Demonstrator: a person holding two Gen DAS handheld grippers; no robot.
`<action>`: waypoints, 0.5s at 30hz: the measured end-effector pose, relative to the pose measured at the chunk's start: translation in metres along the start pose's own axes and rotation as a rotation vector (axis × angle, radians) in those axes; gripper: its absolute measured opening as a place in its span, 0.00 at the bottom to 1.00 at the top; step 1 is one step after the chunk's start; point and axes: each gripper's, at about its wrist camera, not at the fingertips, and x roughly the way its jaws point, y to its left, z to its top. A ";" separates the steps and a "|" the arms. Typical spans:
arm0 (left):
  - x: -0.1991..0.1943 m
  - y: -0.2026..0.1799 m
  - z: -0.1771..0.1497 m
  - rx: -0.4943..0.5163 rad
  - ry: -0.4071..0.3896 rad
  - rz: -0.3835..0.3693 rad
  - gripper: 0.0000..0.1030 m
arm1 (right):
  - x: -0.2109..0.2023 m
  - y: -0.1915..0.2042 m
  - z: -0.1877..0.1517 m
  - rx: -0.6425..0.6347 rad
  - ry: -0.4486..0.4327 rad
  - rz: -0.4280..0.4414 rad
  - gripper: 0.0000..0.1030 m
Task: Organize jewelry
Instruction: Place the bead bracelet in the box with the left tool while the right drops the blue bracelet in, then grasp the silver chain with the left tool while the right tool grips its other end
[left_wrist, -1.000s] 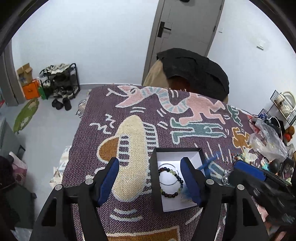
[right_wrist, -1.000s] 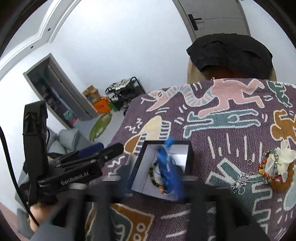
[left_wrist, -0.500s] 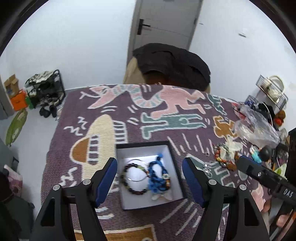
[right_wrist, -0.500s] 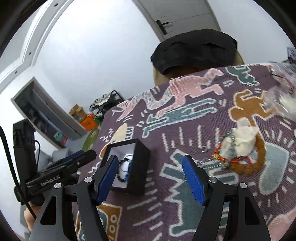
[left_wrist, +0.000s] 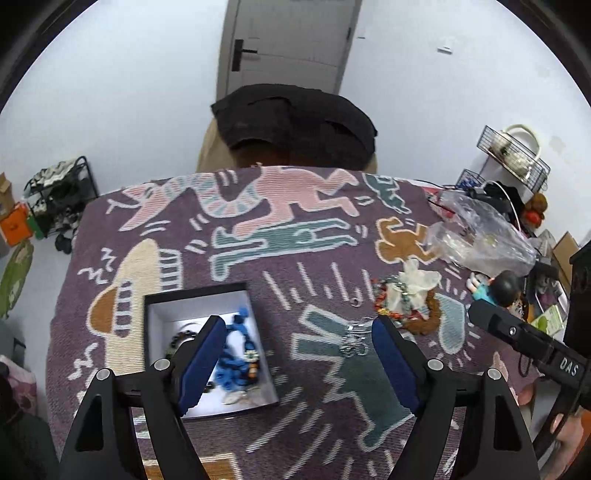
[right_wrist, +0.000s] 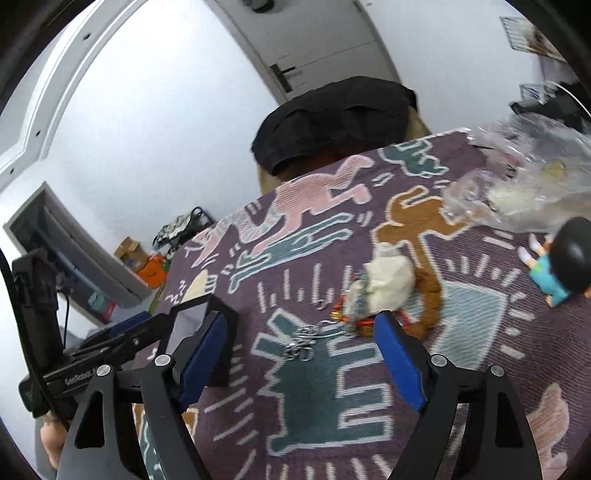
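A black box with a white inside (left_wrist: 159, 314) sits on the patterned cloth; it also shows at the left of the right wrist view (right_wrist: 195, 314). In it lie a blue bracelet (left_wrist: 232, 354) and a dark bead bracelet (left_wrist: 181, 338). A silver chain (left_wrist: 352, 341) (right_wrist: 304, 341) lies loose on the cloth. A pile of jewelry with white fabric (left_wrist: 410, 295) (right_wrist: 384, 284) lies beyond it. My left gripper (left_wrist: 299, 358) is open and empty over the box's right edge. My right gripper (right_wrist: 299, 354) is open and empty above the silver chain.
A clear plastic bag (left_wrist: 476, 240) and a small doll (right_wrist: 561, 266) lie at the cloth's right side. A chair with a black garment (left_wrist: 295, 122) stands behind the table. Clutter and a wire rack (left_wrist: 513, 151) stand at the far right.
The blue bracelet has been let go into the box. My right gripper has opened and moved right to the silver chain. My left gripper has shifted right.
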 end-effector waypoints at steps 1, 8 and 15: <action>0.001 -0.003 0.000 0.005 0.001 -0.002 0.79 | -0.001 -0.005 0.000 0.015 -0.002 -0.001 0.80; 0.019 -0.026 -0.002 0.032 0.020 -0.034 0.79 | -0.005 -0.036 -0.006 0.082 0.002 -0.006 0.80; 0.044 -0.046 -0.009 0.081 0.070 -0.048 0.68 | -0.007 -0.061 -0.011 0.141 0.002 -0.023 0.80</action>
